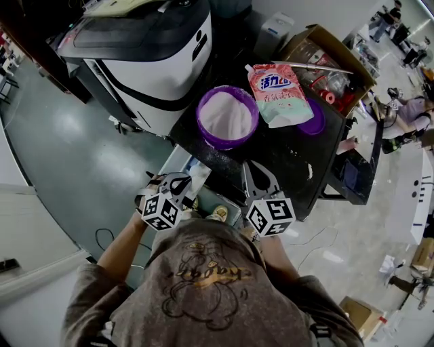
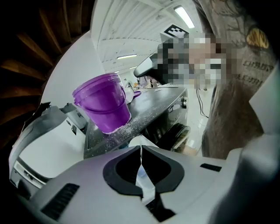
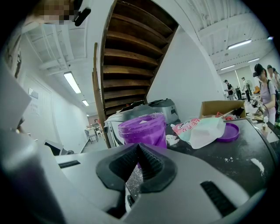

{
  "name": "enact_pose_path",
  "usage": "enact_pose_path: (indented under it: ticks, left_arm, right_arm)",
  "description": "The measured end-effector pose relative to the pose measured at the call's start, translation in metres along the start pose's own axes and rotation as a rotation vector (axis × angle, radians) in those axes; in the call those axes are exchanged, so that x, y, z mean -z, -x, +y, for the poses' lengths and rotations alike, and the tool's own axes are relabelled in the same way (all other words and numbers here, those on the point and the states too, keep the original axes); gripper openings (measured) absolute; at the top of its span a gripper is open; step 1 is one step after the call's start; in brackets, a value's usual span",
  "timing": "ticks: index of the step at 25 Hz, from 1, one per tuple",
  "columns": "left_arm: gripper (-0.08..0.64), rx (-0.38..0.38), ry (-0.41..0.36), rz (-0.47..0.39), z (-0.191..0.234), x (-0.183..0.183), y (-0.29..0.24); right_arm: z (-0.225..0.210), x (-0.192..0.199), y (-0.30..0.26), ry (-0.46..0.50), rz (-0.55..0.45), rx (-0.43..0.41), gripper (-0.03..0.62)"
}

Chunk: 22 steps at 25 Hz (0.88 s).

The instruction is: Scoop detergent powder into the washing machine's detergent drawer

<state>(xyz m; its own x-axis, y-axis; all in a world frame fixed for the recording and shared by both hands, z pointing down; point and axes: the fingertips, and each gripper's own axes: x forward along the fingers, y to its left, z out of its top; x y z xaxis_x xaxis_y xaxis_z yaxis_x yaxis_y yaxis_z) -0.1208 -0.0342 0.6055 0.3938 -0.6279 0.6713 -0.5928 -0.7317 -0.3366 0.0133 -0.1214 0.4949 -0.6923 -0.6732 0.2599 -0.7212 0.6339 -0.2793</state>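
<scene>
Purple lid (image 1: 314, 126) half under detergent pouch (image 1: 278, 91), pouch's small print unreadable, detergent drawer (image 1: 201, 174) partly behind left claw (image 1: 180, 179), distant people (image 1: 390, 17) too small to make out.

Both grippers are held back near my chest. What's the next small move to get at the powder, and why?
Probably open the right gripper and ease it forward to the purple bucket: both it and the left gripper are shut on nothing, while the bucket stands open with powder in it. I see no scoop.
</scene>
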Motion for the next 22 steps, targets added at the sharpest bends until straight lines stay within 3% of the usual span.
enact_pose_path:
  ticks: [9, 22]
  left_arm:
    - [0.025, -0.051, -0.253, 0.026, -0.010, -0.004, 0.000]
    - [0.025, -0.117, -0.359, 0.052, -0.010, -0.007, 0.005]
  right_arm:
    - [-0.001, 0.009, 0.003, 0.017, 0.012, -0.037, 0.003]
    - [-0.007, 0.012, 0.030, 0.045, 0.008, -0.041, 0.003]
